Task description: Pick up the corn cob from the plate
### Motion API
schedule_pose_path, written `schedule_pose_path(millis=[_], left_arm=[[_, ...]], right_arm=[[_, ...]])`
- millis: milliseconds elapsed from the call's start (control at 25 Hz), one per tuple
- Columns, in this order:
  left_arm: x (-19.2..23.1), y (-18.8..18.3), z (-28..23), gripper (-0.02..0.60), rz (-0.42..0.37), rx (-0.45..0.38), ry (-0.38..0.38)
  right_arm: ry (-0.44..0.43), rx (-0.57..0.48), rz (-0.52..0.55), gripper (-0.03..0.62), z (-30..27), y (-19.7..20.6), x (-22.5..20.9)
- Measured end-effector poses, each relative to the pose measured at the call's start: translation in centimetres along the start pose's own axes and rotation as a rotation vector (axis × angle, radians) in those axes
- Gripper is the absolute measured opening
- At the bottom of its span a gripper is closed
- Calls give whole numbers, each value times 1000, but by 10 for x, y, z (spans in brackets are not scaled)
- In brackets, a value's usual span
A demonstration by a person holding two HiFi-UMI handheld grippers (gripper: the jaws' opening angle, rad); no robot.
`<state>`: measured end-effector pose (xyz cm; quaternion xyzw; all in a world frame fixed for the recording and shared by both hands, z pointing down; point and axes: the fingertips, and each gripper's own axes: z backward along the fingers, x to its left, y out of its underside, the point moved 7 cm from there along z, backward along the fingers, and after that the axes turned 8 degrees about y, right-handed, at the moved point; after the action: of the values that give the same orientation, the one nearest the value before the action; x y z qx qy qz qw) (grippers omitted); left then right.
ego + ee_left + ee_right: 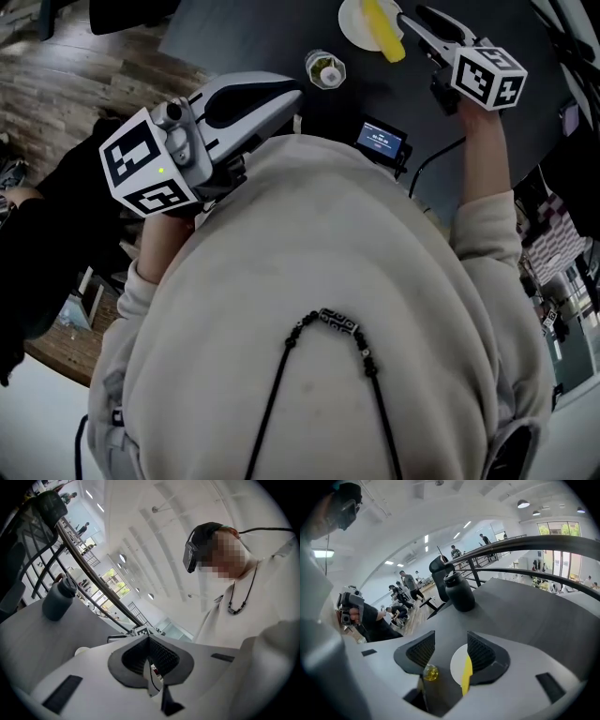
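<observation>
A yellow corn cob (384, 28) lies on a small white plate (349, 26) at the far side of the dark table. My right gripper (412, 17) hangs just right of the cob and above it, its jaws open and empty. In the right gripper view the cob (466, 672) and the plate (457, 665) show through the gap, close to the right pad. My left gripper (289, 94) is held near the person's chest, far from the plate, jaws shut with nothing in them. The left gripper view looks across at the person's torso.
A small glass jar (326, 69) with a yellowish inside stands on the table (244, 28) just this side of the plate. A small device with a lit screen (380, 141) and a cable sits nearer the person. A dark bottle (459, 592) stands farther along the table, by a railing.
</observation>
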<state>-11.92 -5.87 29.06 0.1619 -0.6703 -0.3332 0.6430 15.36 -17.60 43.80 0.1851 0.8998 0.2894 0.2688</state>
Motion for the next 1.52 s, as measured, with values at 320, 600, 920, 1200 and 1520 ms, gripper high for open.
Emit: schedule_pose_path(millis=[320, 600, 920, 1200, 1520], left_arm=[[-4, -3, 19, 2, 11, -39, -55], [-5, 1, 27, 2, 18, -63, -85], [-5, 5, 32, 2, 28, -73, -105], [-5, 8, 30, 2, 37, -73, -104], [-4, 7, 28, 2, 39, -73, -94]], right_arm=[[-11, 152, 53, 243, -54, 22, -5], [31, 239, 17, 272, -79, 44, -19], [104, 382, 58, 281, -104, 79, -36], [149, 454, 67, 282, -114, 93, -41], [218, 482, 93, 276, -121, 93, -40]])
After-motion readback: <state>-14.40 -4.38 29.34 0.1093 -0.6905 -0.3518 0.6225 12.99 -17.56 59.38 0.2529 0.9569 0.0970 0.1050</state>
